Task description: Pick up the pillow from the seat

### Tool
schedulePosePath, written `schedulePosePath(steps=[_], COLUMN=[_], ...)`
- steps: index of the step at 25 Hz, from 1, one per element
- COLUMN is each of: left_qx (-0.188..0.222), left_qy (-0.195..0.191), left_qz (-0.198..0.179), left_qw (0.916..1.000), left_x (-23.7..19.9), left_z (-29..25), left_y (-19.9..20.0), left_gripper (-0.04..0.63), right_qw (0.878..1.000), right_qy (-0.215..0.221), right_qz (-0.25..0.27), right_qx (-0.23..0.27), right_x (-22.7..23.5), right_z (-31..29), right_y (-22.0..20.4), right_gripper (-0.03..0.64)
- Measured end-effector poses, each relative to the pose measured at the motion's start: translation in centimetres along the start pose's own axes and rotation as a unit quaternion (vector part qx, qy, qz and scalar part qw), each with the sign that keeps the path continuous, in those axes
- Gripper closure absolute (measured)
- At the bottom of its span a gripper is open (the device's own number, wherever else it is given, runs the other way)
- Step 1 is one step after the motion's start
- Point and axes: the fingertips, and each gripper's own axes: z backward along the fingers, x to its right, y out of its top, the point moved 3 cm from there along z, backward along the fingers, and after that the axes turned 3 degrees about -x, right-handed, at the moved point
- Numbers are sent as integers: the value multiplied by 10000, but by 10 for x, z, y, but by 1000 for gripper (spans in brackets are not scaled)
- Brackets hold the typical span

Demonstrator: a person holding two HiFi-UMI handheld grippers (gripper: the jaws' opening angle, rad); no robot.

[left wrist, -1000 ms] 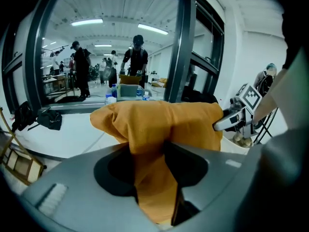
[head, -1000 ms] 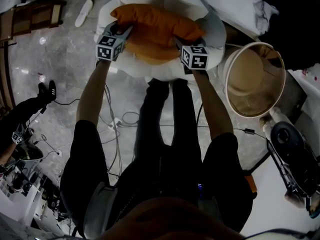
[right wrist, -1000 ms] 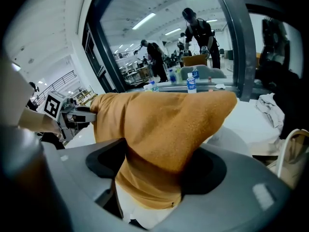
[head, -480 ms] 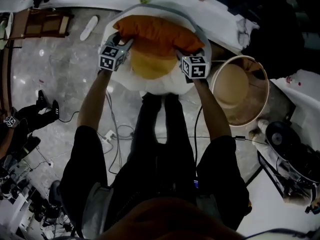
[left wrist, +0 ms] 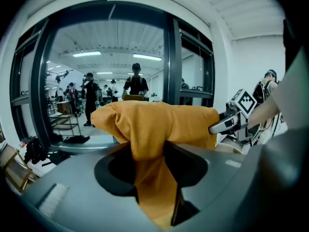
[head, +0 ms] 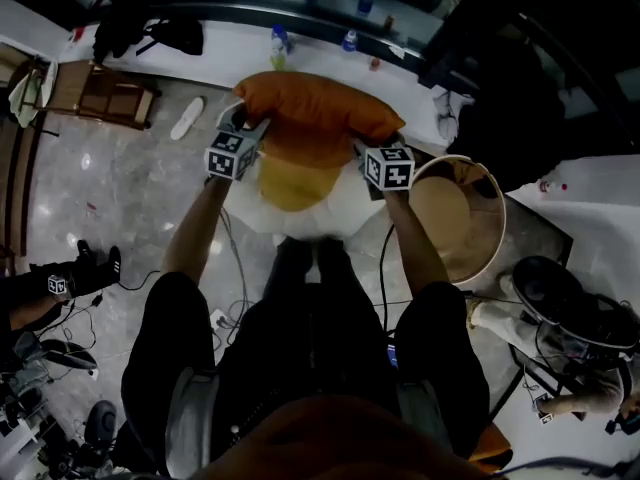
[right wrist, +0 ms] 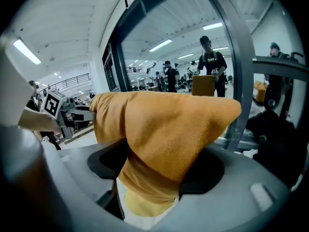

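An orange pillow [head: 318, 118] hangs in the air between my two grippers, above a round white seat [head: 300, 218] with a yellow pad [head: 290, 183]. My left gripper [head: 246, 134] is shut on the pillow's left end. In the left gripper view a fold of orange cloth [left wrist: 159, 124] is pinched between its jaws [left wrist: 152, 178]. My right gripper [head: 366, 154] is shut on the pillow's right end, and orange cloth [right wrist: 169, 129] fills the gap between its jaws [right wrist: 149, 187]. Each gripper view shows the other gripper across the pillow.
A tall round beige bin [head: 455, 218] stands just right of the seat. A white counter [head: 300, 48] with bottles runs behind it. A wooden chair [head: 105, 93] is at far left. Cables cross the floor [head: 235, 248], and a person's leg [head: 60, 288] shows at left.
Both grippers have risen with the pillow. It has come up off the seat, and the yellow pad under it now shows.
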Motion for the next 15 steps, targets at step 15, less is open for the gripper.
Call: schedulePosePath(steps=[15], left_qx=[1003], left_qy=[-26], left_qz=[-287], left_qw=[9945], left_x=[92], left_z=[1], left_y=[208], left_gripper=[413], right_qw=[9890], right_qy=[-377], right_qz=[502], right_qx=[1342], right_x=[88], right_z=[149], right_y=[141], right_gripper=[273])
